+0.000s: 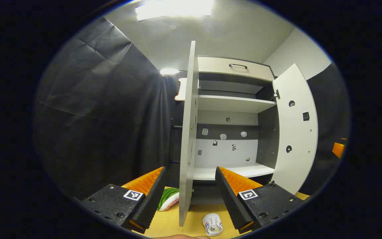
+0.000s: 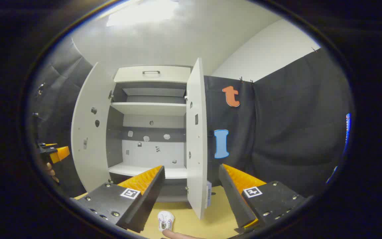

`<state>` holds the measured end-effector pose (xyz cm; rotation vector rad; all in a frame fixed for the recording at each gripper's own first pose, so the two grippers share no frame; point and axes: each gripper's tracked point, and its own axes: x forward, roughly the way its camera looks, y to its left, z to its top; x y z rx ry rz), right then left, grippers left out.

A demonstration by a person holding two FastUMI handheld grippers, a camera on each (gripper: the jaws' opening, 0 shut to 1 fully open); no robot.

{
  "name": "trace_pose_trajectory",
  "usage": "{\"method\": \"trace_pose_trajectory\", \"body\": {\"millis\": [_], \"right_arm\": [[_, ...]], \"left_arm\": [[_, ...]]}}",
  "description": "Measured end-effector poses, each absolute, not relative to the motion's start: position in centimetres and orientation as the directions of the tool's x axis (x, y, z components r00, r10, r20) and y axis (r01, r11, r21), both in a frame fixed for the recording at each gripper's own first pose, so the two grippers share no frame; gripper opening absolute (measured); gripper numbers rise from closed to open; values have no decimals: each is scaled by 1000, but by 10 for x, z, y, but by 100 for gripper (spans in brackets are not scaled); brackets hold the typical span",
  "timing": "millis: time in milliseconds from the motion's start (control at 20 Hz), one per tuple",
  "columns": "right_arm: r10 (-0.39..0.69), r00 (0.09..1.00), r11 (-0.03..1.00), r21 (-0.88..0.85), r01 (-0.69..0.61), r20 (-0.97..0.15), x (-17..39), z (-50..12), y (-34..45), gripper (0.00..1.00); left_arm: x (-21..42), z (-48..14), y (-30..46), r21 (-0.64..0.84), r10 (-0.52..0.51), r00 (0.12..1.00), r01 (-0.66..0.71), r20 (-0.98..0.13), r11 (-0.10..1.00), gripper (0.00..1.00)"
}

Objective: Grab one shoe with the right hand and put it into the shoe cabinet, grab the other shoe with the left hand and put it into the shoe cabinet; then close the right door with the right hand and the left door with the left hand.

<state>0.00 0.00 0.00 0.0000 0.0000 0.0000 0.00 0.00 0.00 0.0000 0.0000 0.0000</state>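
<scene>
On the yellow floor before the white two-door shoe cabinet (image 1: 234, 132) lies a small white shoe with red and blue stripes (image 1: 212, 224); its shelves look bare and both doors stand open, so nothing seems done yet. Left claw (image 1: 191, 196) and right claw (image 2: 191, 196) hover level, spread wide, gripping nothing.

Before your left gripper (image 1: 189, 194) stands the shoe cabinet (image 1: 234, 104), doors open; a shoe (image 1: 212, 224) lies below it on the floor (image 1: 167, 222).

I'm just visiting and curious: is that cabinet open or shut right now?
Open. Both doors of the cabinet swing outward, left door and right door, showing bare shelves inside.
</scene>
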Motion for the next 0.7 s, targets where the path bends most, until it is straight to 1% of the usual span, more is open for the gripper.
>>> {"method": "trace_pose_trajectory", "body": {"millis": [100, 200, 400, 700], "right_arm": [[58, 998, 998, 34, -57, -21, -2, -7, 14, 97], [79, 996, 996, 54, -77, -34, 1, -13, 16, 96], [84, 995, 996, 38, -82, -54, 4, -22, 19, 97], [68, 997, 998, 16, -68, -35, 6, -28, 22, 96]], "left_arm": [[-2, -2, -3, -16, -21, 1000, 21, -4, 1000, 89], [-3, -4, -3, -32, -27, 1000, 27, -5, 999, 89], [-7, -8, -10, -38, -57, 998, 56, -12, 998, 89], [-11, -9, -13, -35, -75, 997, 74, -12, 997, 89]]}}
